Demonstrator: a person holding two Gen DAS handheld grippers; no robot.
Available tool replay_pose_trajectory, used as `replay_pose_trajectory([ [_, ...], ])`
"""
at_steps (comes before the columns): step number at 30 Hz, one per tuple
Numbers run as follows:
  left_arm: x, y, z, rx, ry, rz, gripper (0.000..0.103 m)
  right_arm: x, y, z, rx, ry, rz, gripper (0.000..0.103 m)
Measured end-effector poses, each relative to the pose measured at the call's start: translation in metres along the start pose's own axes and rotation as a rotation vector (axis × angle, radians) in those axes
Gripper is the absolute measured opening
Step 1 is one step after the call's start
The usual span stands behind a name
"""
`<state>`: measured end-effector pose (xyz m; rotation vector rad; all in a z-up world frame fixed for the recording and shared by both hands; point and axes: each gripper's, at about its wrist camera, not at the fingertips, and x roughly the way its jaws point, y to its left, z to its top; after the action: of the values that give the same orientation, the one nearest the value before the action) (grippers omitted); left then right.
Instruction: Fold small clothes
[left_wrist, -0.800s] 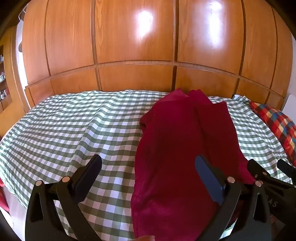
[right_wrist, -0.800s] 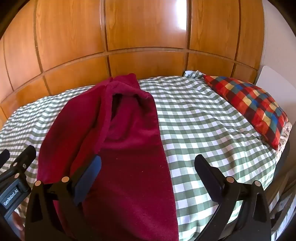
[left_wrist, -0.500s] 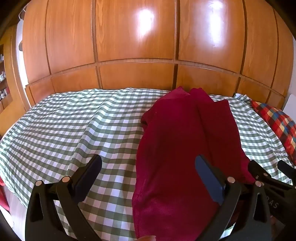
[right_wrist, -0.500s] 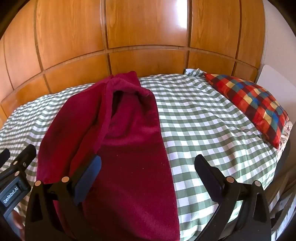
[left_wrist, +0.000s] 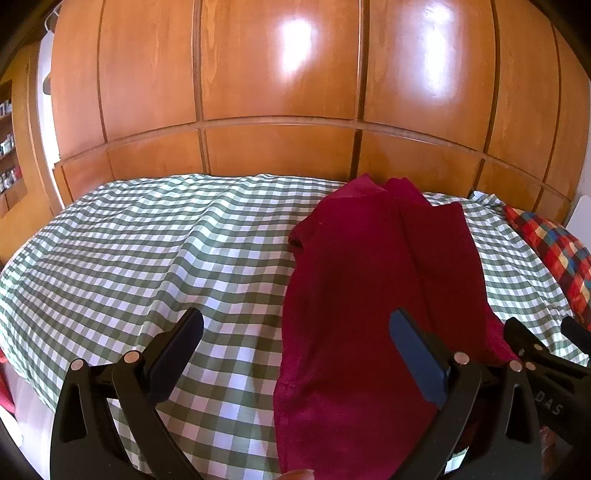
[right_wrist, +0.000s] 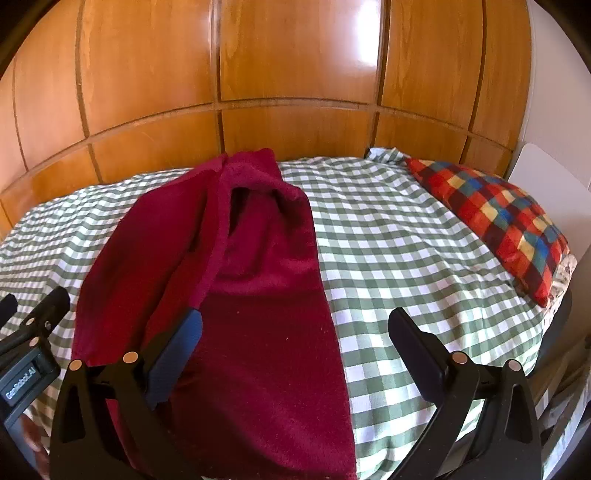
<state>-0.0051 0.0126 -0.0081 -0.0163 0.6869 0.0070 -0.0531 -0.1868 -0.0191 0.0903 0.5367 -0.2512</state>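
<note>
A dark red garment (left_wrist: 373, 288) lies lengthwise on the green-and-white checked bed, folded over on itself, with a loose fold at its far end (right_wrist: 258, 192). My left gripper (left_wrist: 295, 332) is open and empty, hovering over the garment's near left edge. My right gripper (right_wrist: 295, 330) is open and empty, over the garment's (right_wrist: 258, 295) near right edge. Each gripper shows at the side of the other's view: the right one in the left wrist view (left_wrist: 546, 354) and the left one in the right wrist view (right_wrist: 29, 343).
A checked bedcover (left_wrist: 147, 251) spans the bed. A red, blue and yellow plaid pillow (right_wrist: 506, 218) lies at the right end. Wooden wardrobe panels (left_wrist: 277, 92) stand right behind the bed. The bed's near edge is just below both grippers.
Both views have shifted slightly; the garment sits a little lower and closer in frame. Both grippers stay open and hold nothing.
</note>
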Motion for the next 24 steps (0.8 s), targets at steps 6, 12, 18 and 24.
replay_pose_trajectory([
  [6, 0.0011, -0.0015, -0.0016, 0.007, 0.009, 0.003, 0.1, -0.0025, 0.0002, 0.0012, -0.009, -0.011, 0.0, 0.1],
  [12, 0.0011, -0.0035, -0.0011, 0.017, 0.011, -0.003, 0.1, -0.0024, -0.0003, -0.0001, -0.006, -0.015, -0.005, 0.1],
  [18, 0.0015, -0.0038, -0.0006, 0.016, 0.016, -0.008, 0.1, -0.0016, -0.0023, -0.0005, -0.006, -0.013, -0.004, 0.1],
  [24, 0.0013, -0.004, -0.001, 0.015, 0.017, -0.011, 0.1, -0.0021, -0.0022, -0.0006, -0.008, -0.013, -0.004, 0.1],
])
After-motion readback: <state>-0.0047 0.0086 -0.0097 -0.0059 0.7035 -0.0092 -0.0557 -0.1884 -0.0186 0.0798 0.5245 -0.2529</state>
